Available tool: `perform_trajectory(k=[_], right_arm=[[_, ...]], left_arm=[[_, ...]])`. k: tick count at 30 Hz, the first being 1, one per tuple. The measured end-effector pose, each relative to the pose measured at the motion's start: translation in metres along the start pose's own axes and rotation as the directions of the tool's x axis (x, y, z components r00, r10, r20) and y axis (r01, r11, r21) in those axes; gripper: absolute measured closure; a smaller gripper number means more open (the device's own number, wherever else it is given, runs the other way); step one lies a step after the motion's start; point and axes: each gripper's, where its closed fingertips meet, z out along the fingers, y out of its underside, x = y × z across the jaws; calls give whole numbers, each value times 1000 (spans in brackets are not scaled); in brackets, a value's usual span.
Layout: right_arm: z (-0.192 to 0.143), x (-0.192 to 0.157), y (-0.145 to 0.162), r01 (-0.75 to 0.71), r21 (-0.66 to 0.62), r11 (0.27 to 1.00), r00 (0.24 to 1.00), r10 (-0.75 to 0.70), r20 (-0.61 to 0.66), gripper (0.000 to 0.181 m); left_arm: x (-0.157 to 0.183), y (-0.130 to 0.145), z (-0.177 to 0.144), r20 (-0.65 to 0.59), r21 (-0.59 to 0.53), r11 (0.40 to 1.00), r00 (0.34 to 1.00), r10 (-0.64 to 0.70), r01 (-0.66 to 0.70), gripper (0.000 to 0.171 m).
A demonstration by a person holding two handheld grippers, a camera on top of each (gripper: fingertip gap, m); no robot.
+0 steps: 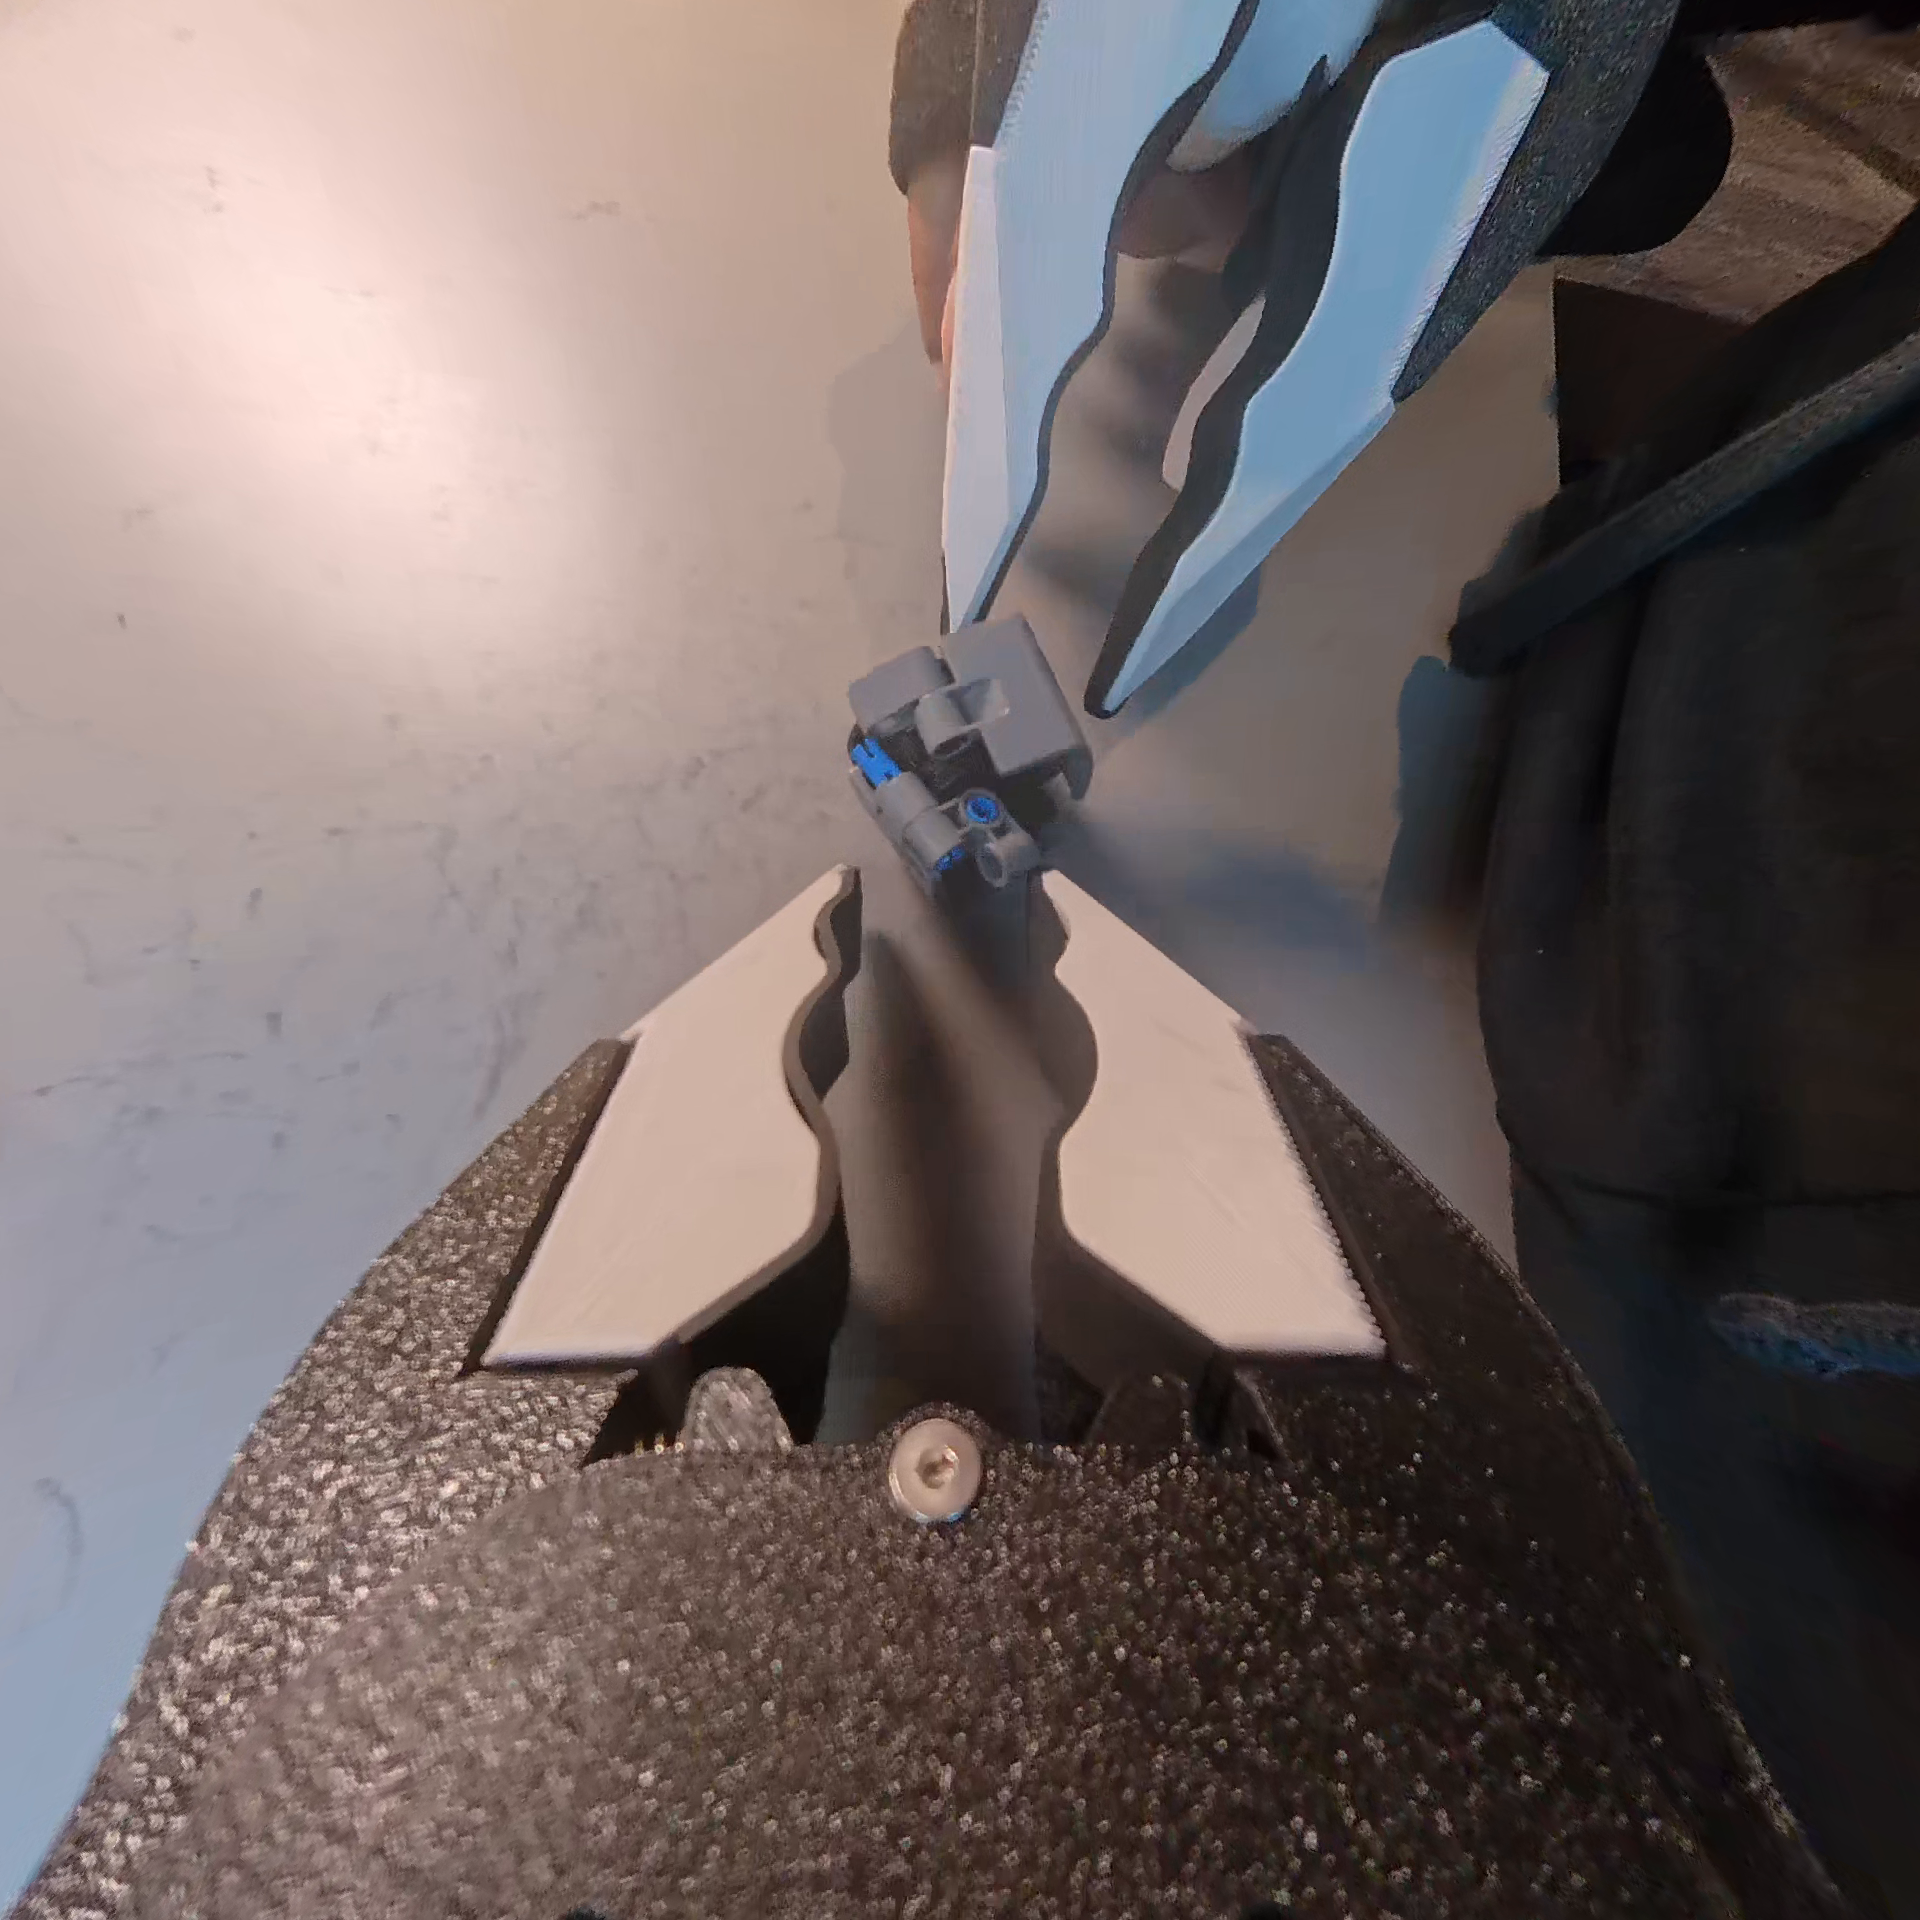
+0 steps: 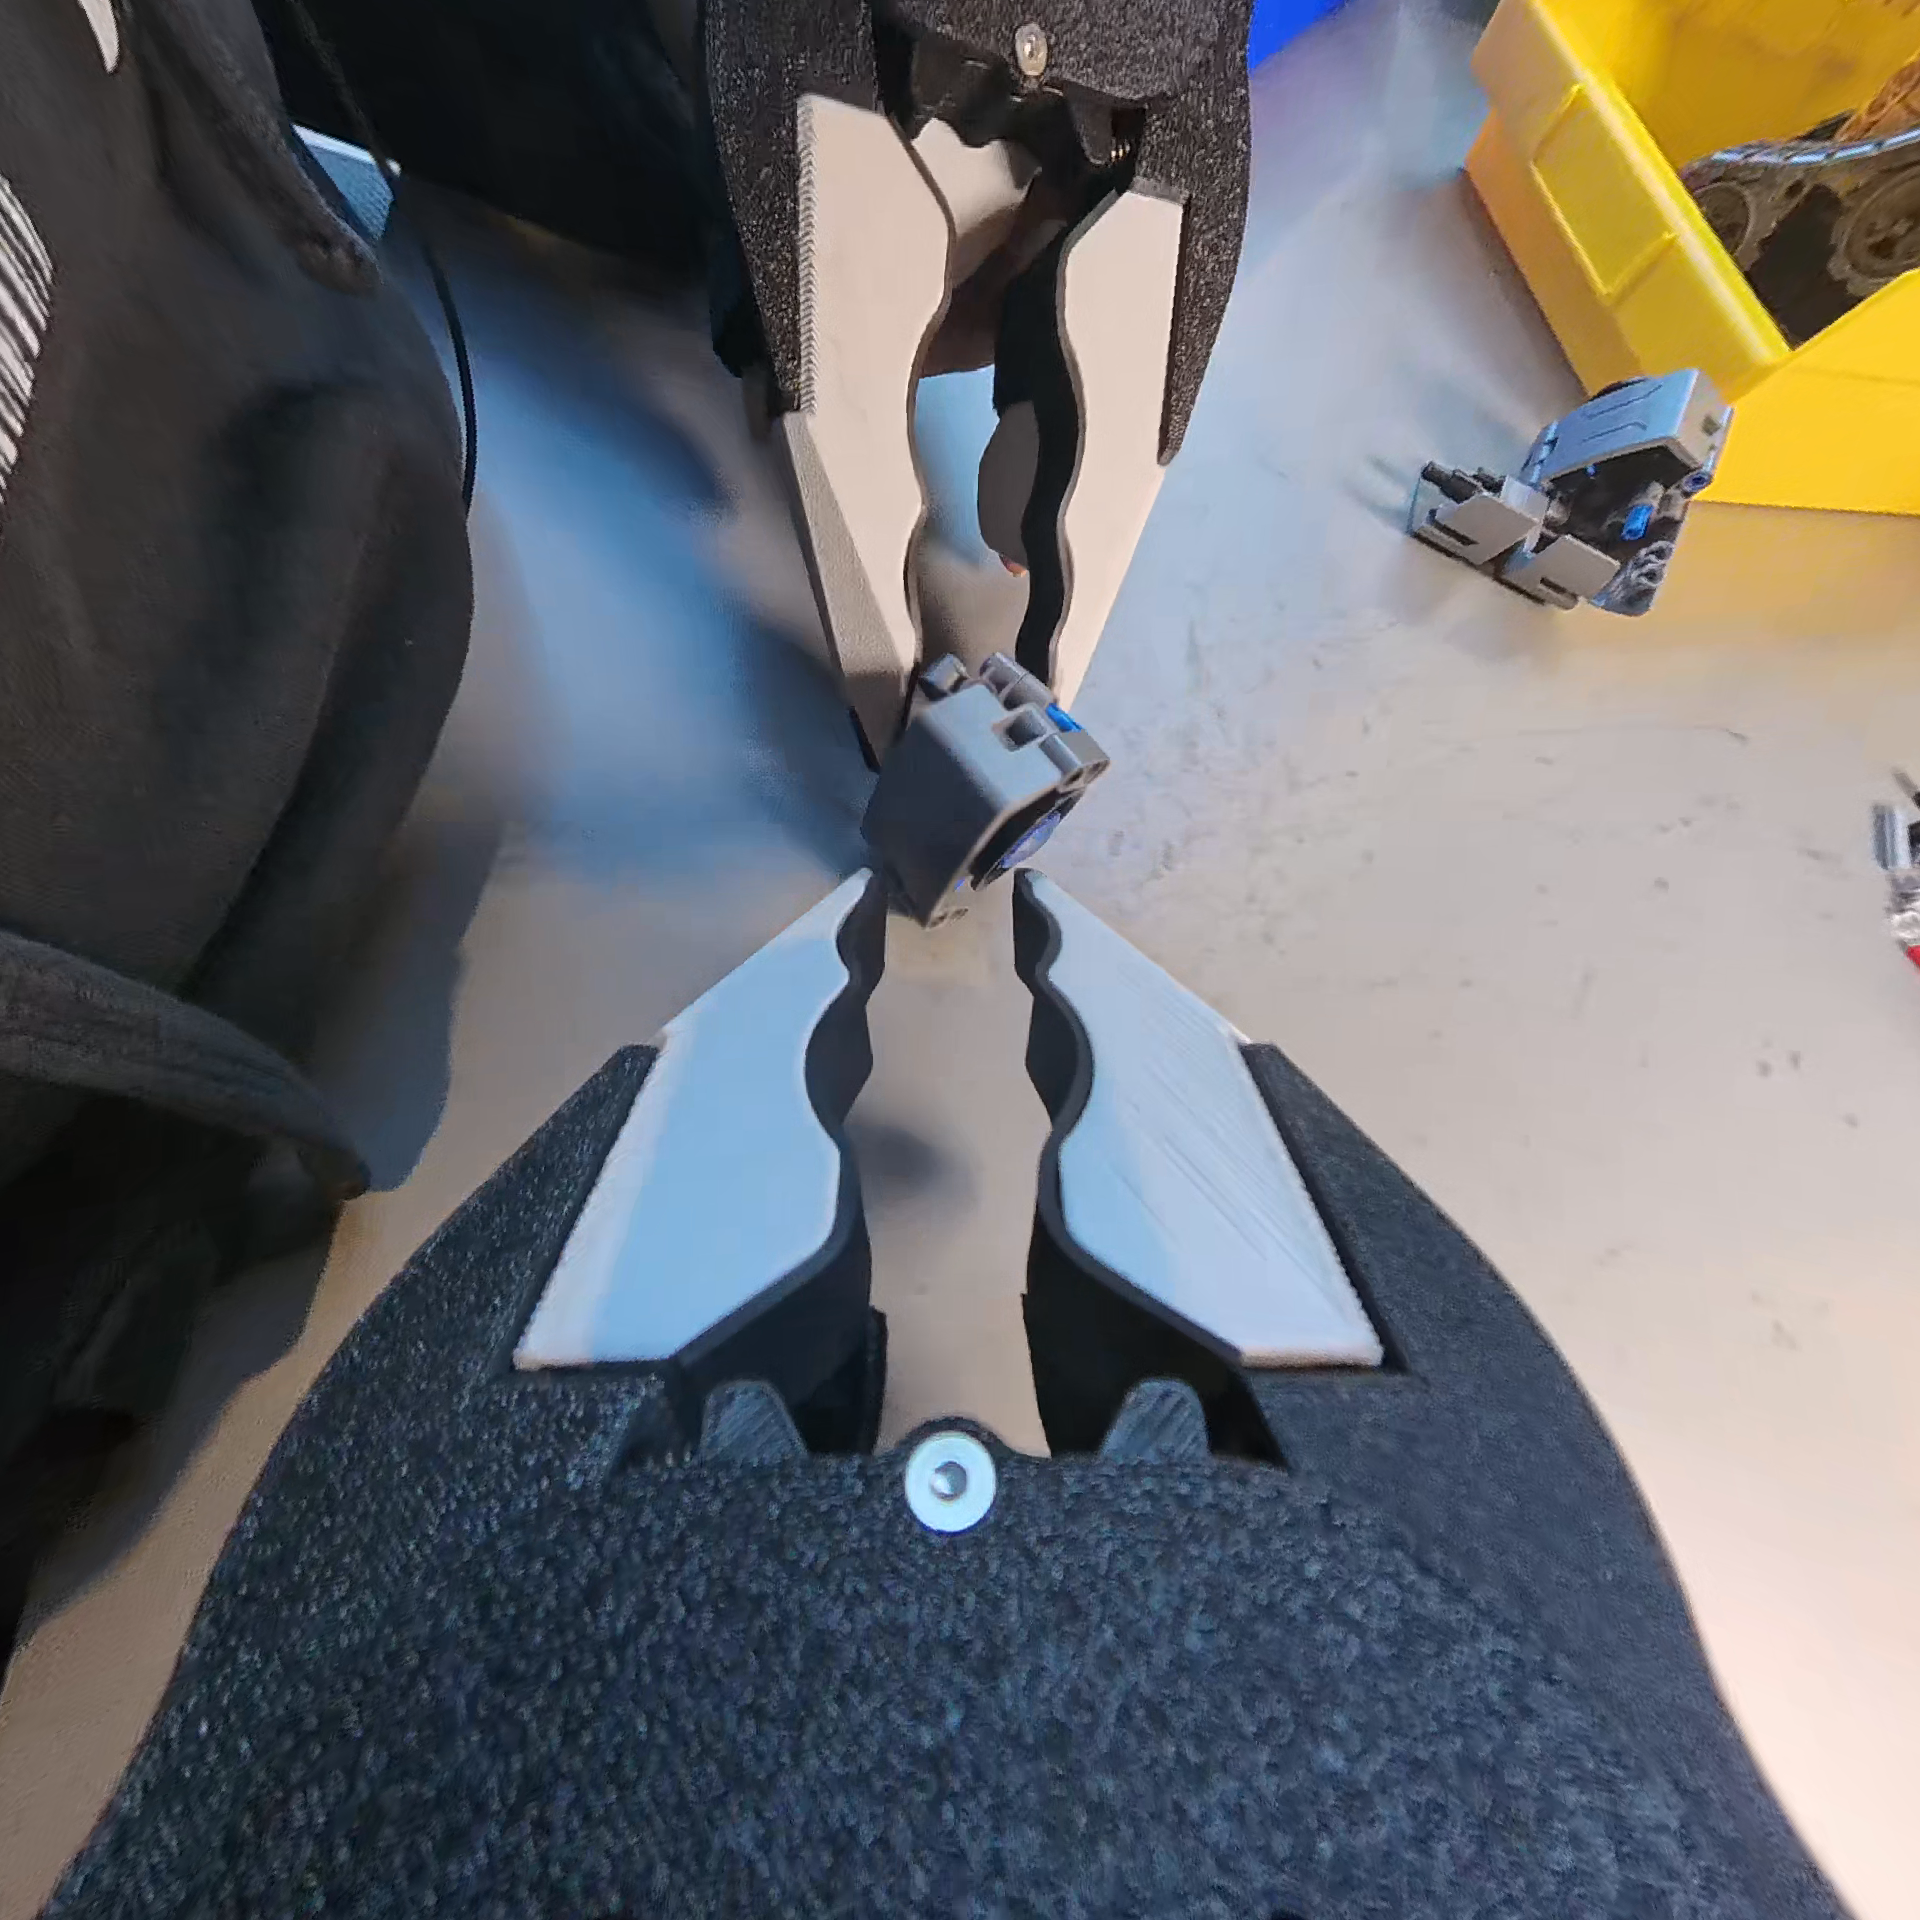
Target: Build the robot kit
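A small grey brick assembly with blue pins (image 1: 966,769) hangs above the pale table (image 1: 312,623), between both grippers. My left gripper (image 1: 948,876) has its jaws narrowly apart around the assembly's near end. Its right fingertip (image 1: 1070,914) touches the assembly, and a small gap shows on the left. In the right wrist view the left gripper (image 2: 971,712) pinches the far end of the assembly (image 2: 961,810). My right gripper (image 2: 945,878) is closed about the assembly's block end. It comes in from the top in the left wrist view (image 1: 1034,665), with a fingertip on each side of the block.
A yellow bin (image 2: 1600,208) with dark tracked parts stands at the back right. A second grey assembly (image 2: 1558,499) lies in front of it. Small loose parts (image 2: 1899,862) lie at the right edge. A person's dark clothing (image 2: 208,520) fills the left, and shows in the left wrist view (image 1: 1714,831). Spacing between my two grippers at the tips: around 4 centimeters.
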Motion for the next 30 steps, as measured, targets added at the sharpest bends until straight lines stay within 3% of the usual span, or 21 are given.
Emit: perform_trajectory(k=[5, 9, 17, 22, 25, 30], right_arm=[[3, -1, -3, -85, 14, 996, 996, 84, 44, 150], [4, -1, -7, -136, 18, 990, 989, 135, 58, 145], [8, 6, -11, -129, 26, 991, 991, 128, 44, 157], [-3, 13, -14, -18, -2, 1000, 1000, 19, 18, 159], [-9, 19, -9, 110, -87, 990, 993, -113, -31, 159], [-6, 10, -6, 296, -192, 936, 950, -309, -41, 164]], left_arm=[[1, -6, -11, -29, 27, 999, 999, -25, 26, 140], [7, -18, -17, -116, 79, 989, 987, -112, 121, 136], [0, -24, -12, -155, 117, 983, 980, -121, 140, 152], [-3, -29, -5, -148, 152, 988, 989, 26, -3, 152], [-7, -36, -1, -123, 179, 978, 984, 131, -108, 153], [-5, -17, 12, -94, 27, 958, 953, 287, -286, 158]])
